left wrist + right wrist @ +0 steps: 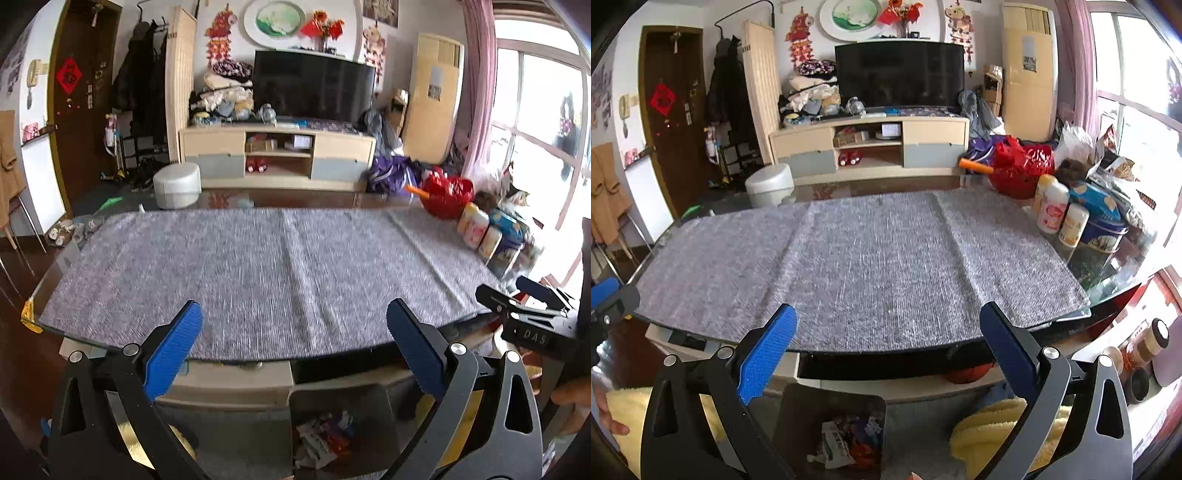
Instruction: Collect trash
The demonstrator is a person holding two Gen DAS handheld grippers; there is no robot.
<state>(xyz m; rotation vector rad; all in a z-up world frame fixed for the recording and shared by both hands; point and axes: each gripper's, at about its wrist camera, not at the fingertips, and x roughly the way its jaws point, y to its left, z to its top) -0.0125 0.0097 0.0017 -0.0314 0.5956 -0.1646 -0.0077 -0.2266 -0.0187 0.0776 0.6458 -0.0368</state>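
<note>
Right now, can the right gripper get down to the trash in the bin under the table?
Probably yes. The right gripper, jaws wide open and empty, hangs above the dark square bin of crumpled wrappers. The bin sits on the floor in front of the glass table's edge, its open top uncovered.

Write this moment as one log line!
left gripper: open, empty | right gripper: open, empty | bin: holds trash | mat: bare

"DAS" on right gripper
</note>
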